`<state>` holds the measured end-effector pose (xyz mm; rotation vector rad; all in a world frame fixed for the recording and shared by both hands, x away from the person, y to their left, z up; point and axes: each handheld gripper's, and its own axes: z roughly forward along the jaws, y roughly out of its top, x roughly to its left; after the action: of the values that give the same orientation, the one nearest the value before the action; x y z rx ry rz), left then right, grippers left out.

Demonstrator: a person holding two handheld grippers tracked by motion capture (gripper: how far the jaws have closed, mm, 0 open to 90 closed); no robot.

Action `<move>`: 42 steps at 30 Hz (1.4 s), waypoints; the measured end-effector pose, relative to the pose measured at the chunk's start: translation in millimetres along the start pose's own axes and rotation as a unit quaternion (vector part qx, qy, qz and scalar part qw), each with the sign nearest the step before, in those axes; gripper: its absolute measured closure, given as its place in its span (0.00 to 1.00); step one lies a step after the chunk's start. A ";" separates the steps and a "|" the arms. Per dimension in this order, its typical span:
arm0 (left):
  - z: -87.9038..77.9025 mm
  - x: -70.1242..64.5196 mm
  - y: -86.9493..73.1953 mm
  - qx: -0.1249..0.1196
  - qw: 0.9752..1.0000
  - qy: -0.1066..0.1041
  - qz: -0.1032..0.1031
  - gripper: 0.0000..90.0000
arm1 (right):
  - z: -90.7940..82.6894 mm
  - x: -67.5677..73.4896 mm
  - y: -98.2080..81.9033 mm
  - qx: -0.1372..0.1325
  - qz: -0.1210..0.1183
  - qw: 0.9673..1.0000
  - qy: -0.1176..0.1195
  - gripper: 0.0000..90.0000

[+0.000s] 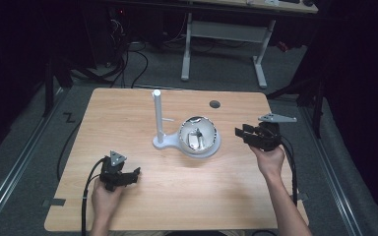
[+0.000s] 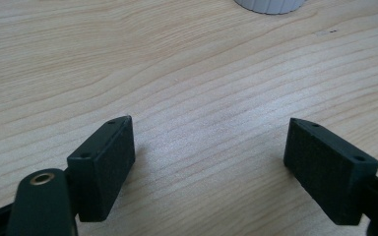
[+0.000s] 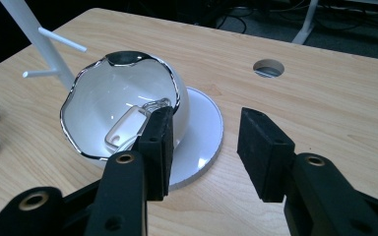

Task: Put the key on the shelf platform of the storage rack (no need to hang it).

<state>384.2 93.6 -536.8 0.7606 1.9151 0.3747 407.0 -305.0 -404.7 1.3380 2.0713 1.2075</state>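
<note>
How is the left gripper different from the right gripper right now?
The left gripper sits low over bare wood, jaws spread wide; the right gripper has its jaws closer together. The right gripper points at the shiny bowl on its white plate; the left gripper is farther from it. Both are black and hold nothing.

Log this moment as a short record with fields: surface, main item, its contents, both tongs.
surface: light wooden table with a round cable hole
main item: shiny white bowl with a wavy silver rim, tilted on a round white plate
contents: small clear plastic tag-like piece inside the bowl
beside it: white post with side pegs
left tongs: open, over bare wood
right tongs: open, nothing between them, right of the bowl
</note>
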 end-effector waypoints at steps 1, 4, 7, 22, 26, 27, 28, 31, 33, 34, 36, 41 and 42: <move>0.0 0.0 0.1 0.000 1.000 0.001 -0.001 0.23 | -1.6 -0.3 -0.4 0.001 0.001 1.000 -0.001 0.64; -0.8 0.6 -0.5 0.001 1.000 -0.001 0.005 0.22 | -6.7 -0.2 -6.9 -0.004 0.004 1.000 0.001 0.63; -0.9 0.3 -0.4 0.001 1.000 0.000 0.001 0.22 | -10.2 -0.6 -15.7 -0.006 0.012 1.000 -0.003 0.63; -0.8 0.6 -0.5 0.001 1.000 -0.001 0.005 0.22 | -37.8 -6.8 -40.7 -0.023 0.027 0.999 -0.023 0.64; -0.7 0.7 -0.6 0.000 1.000 -0.001 0.005 0.22 | -41.9 -8.7 -52.0 -0.025 0.034 0.999 -0.024 0.63; -0.7 0.7 -0.6 0.001 1.000 -0.002 0.006 0.22 | -43.6 -9.7 -54.4 -0.024 0.037 0.999 -0.026 0.63; -0.7 0.7 -0.6 0.001 1.000 -0.002 0.006 0.22 | -43.6 -9.7 -54.4 -0.024 0.037 0.999 -0.026 0.63; -0.8 0.7 -0.5 0.001 1.000 -0.001 0.005 0.22 | -48.4 -10.9 -59.8 -0.032 0.046 0.998 -0.025 0.63; -0.7 0.9 -0.6 0.001 1.000 -0.002 0.007 0.22 | -49.5 -11.2 -62.9 -0.032 0.046 0.998 -0.025 0.62; -0.7 1.0 -0.6 0.001 1.000 -0.002 0.008 0.22 | -49.9 -10.9 -64.4 -0.031 0.047 0.998 -0.023 0.62; -0.7 0.9 -0.7 0.000 1.000 -0.002 0.007 0.22 | -50.4 -10.4 -69.3 -0.034 0.048 0.998 -0.021 0.62; -0.7 0.9 -0.7 0.000 1.000 -0.002 0.007 0.22 | -49.5 -11.8 -78.0 -0.032 0.055 0.998 -0.020 0.61; -0.7 0.9 -0.7 0.000 1.000 -0.002 0.007 0.22 | -49.5 -11.8 -78.0 -0.032 0.055 0.998 -0.020 0.61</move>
<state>383.1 93.7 -537.5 0.7743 1.9081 0.3814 335.8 -351.0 -443.2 1.4492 1.9372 1.2711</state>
